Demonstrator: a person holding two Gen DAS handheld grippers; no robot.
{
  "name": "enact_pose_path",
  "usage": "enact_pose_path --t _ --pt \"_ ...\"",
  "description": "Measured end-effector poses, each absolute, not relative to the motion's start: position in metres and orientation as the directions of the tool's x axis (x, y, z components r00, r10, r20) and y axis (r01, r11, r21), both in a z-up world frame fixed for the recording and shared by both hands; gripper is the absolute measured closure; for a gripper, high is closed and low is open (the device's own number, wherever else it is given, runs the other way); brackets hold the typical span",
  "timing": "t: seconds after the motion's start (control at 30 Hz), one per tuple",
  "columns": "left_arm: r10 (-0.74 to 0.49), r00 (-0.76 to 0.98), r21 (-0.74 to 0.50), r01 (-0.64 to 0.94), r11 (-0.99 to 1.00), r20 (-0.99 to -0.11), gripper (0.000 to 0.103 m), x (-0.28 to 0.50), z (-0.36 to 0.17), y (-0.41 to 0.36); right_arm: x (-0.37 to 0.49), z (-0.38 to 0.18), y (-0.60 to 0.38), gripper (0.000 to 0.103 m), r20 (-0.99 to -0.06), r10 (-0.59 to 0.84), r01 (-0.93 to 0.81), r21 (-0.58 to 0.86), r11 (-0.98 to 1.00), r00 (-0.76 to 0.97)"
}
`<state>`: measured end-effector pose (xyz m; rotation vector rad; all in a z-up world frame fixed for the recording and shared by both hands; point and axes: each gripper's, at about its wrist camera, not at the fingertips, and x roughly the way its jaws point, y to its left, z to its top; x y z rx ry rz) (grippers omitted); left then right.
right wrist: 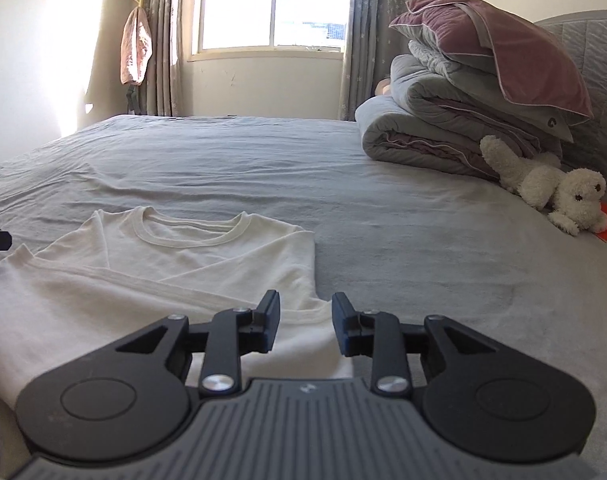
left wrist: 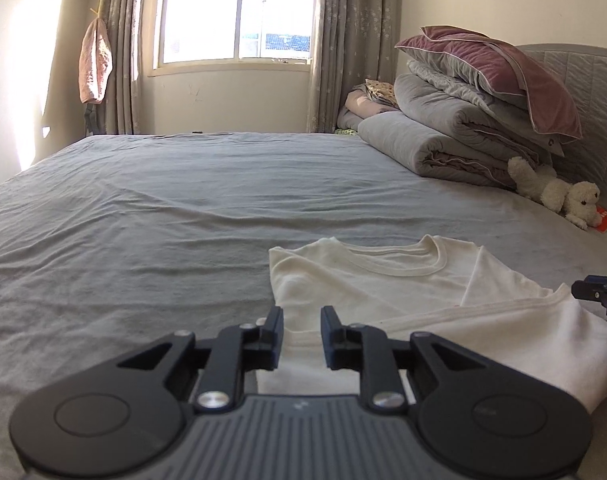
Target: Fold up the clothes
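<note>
A cream shirt (left wrist: 403, 280) lies flat on the grey bed (left wrist: 143, 208), collar toward the far edge by the window and its body running back toward the near edge, so its long axis points straight away from both tools. Both sides look already turned in: a sleeve or side panel crosses the chest diagonally, and the near end reaches back under the two grippers.

The left gripper (left wrist: 302, 334) sits over the shirt's left side near the bottom; its jaws stand parted with a clear gap, and cloth shows through that gap, but nothing is pinched. The right gripper (right wrist: 306, 326) sits over the shirt's (right wrist: 175, 264) right side near the bottom, jaws likewise apart and empty, with the shirt's right edge running through the gap. Each tool's tip is just visible at the margin of the other's view, so they flank the garment roughly level with each other.

The next move is probably to take the near corners and carry them toward the collar. Neither hand is clearly nearer; each has its own corner directly ahead and below. Whether the jaws touch the cloth cannot be told.

At the head of the bed sit a folded quilt (right wrist: 431, 128) and a plush dog (right wrist: 551, 192), well apart from the shirt.
</note>
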<state>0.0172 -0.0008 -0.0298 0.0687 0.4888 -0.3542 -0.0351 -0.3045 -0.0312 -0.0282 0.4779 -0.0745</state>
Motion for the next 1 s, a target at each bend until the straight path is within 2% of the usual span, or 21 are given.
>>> enact_pose_path --t 0.1,0.23,0.37,0.43,0.67,0.93,1.0 --pt "-0.303 0.807 0.008 0.356 0.934 -0.506 0.083 0.021 -0.045 -0.01 -0.025 -0.041 -0.291 0.072 -0.495 -0.047 0.022 -0.056 0.998 0.868" --pt "-0.276 0.801 0.04 0.349 0.936 -0.531 0.08 0.027 -0.067 -0.004 -0.02 -0.057 -0.303 0.071 -0.525 -0.074 0.06 -0.044 0.997 0.848" --pt "-0.251 0.812 0.026 0.311 0.95 -0.527 0.081 0.029 -0.06 0.005 -0.025 -0.057 -0.327 0.07 -0.519 -0.092 0.13 0.037 0.991 0.85" --pt "-0.258 0.816 -0.002 0.3 0.954 -0.517 0.082 0.025 -0.053 0.008 -0.03 -0.051 -0.325 0.066 -0.514 -0.118 0.152 0.025 0.988 0.849" --pt "-0.36 0.81 -0.018 0.397 0.917 -0.462 0.075 -0.002 -0.039 -0.011 -0.049 -0.032 -0.292 0.064 -0.472 0.016 0.015 0.062 0.998 0.882" --pt "-0.45 0.754 0.04 0.531 0.847 -0.478 0.074 -0.034 -0.049 -0.042 -0.063 -0.041 -0.238 0.064 -0.492 0.156 -0.14 0.069 0.988 0.856" --pt "-0.447 0.744 0.073 0.549 0.833 -0.497 0.074 -0.039 -0.056 -0.05 -0.065 -0.047 -0.224 0.059 -0.506 0.161 -0.168 0.032 0.985 0.848"
